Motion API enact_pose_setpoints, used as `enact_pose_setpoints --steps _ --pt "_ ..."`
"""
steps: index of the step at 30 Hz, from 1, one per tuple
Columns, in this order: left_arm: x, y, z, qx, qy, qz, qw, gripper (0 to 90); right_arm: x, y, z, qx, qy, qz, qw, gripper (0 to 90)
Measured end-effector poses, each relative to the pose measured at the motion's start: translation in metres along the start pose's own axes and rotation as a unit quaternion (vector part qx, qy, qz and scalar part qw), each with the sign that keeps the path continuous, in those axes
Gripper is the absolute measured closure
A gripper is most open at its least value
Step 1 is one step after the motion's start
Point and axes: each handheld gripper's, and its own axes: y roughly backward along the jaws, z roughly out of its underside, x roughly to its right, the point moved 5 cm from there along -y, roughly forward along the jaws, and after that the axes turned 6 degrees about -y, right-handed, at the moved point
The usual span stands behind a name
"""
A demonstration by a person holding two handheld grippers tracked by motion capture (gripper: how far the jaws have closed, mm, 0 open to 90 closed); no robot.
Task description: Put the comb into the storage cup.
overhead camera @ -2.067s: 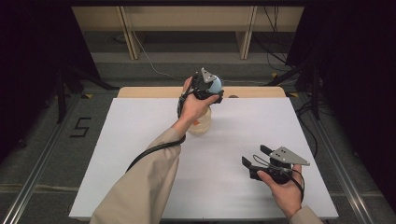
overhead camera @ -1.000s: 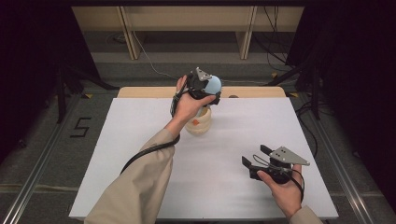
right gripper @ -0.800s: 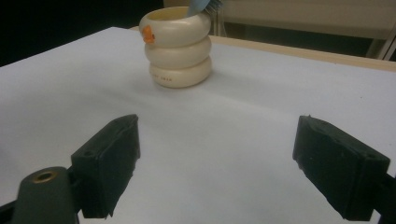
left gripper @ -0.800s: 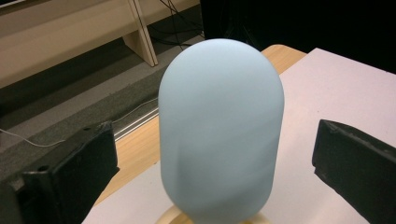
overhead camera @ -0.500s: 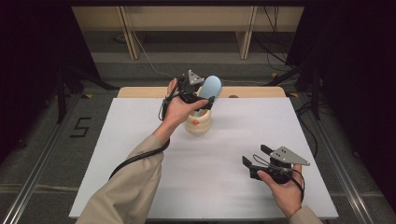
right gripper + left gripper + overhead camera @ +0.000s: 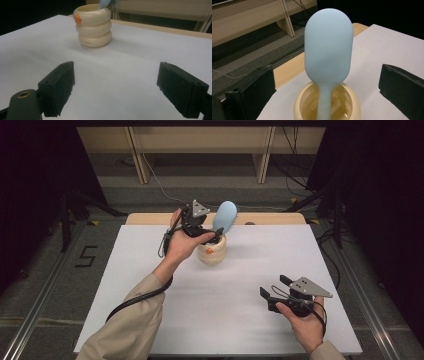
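Brush [image 6: 328,47]: pale blue, standing handle-down in the cream cup [image 6: 212,252] at the far middle of the table [image 6: 150,320], head leaning out above the rim.

Left gripper [image 6: 202,231]: jaws released, spread either side of the brush without touching.

Step, as I judge it: brush placed, release made. Next I would back the left hand away without knocking the head.

Right gripper [image 6: 280,292]: jaws apart, holding nothing, near the front right, well apart from the cup.

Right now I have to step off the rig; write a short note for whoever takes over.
Left gripper: open, fingers either side of the blue brush, not gripping it.
Right gripper: open, empty, low over the white table near its front right.
The brush stands handle-down in the cream ringed cup toward the table's far edge, head tilted.
Done: brush in cup.
Left: probably just back the left gripper off.
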Motion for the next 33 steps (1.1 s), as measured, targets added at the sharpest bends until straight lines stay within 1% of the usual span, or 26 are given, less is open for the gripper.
enact_pose_setpoints --steps 3,6,9,10,12,15,16,19,20,21,24,26,29,33 --pt "-0.001 0.006 0.002 0.015 0.009 0.007 0.9998 0.7 0.000 0.000 0.000 0.000 0.000 0.002 1.0000 15.6" --pt "-0.003 0.014 0.006 0.014 0.004 0.004 0.9999 0.9 0.000 0.000 0.000 0.001 -0.001 0.001 1.0000 15.6" --pt "-0.004 0.020 0.010 0.010 0.003 0.002 0.9999 0.8 0.000 0.000 0.000 0.001 -0.002 0.002 1.0000 15.6" --pt "-0.004 0.023 0.012 0.010 0.000 0.003 0.9999 0.8 0.000 0.000 0.000 0.001 -0.001 0.002 1.0000 15.6" --pt "-0.004 0.028 0.016 0.009 0.000 0.005 0.9999 0.9 0.000 0.000 0.000 0.001 -0.001 0.003 1.0000 15.6" --pt "-0.004 0.035 0.020 0.010 0.002 0.006 0.9999 0.9 0.000 0.000 -0.001 0.003 -0.001 0.003 1.0000 15.6" --pt "-0.004 0.038 0.022 0.010 0.004 0.010 0.9999 0.9 0.000 0.000 -0.001 0.003 -0.001 0.004 1.0000 15.6" --pt "-0.004 0.044 0.026 0.016 0.006 0.013 0.9998 1.2 0.000 0.001 -0.001 0.002 0.001 0.004 1.0000 15.6" --pt "-0.004 0.047 0.029 0.020 0.012 0.013 0.9996 1.3 0.000 0.001 -0.001 0.003 0.001 0.004 1.0000 15.6" --pt "-0.004 0.048 0.031 0.022 0.013 0.014 0.9996 1.5 0.000 0.001 -0.001 0.003 0.001 0.004 1.0000 15.6" --pt "-0.002 0.052 0.038 0.017 0.010 0.016 0.9997 1.5 0.000 0.000 -0.001 0.001 0.001 0.005 1.0000 15.6" --pt "-0.002 0.055 0.042 0.013 0.005 0.013 0.9998 1.6 0.000 0.001 -0.001 0.002 0.001 0.005 1.0000 15.6" --pt "-0.003 0.058 0.047 0.012 0.007 0.006 0.9999 1.2 0.001 0.001 -0.002 0.004 0.003 0.006 1.0000 15.6" --pt "0.000 0.062 0.054 0.007 0.004 0.007 0.9999 0.7 0.001 0.001 -0.002 0.004 0.001 0.007 1.0000 15.6"
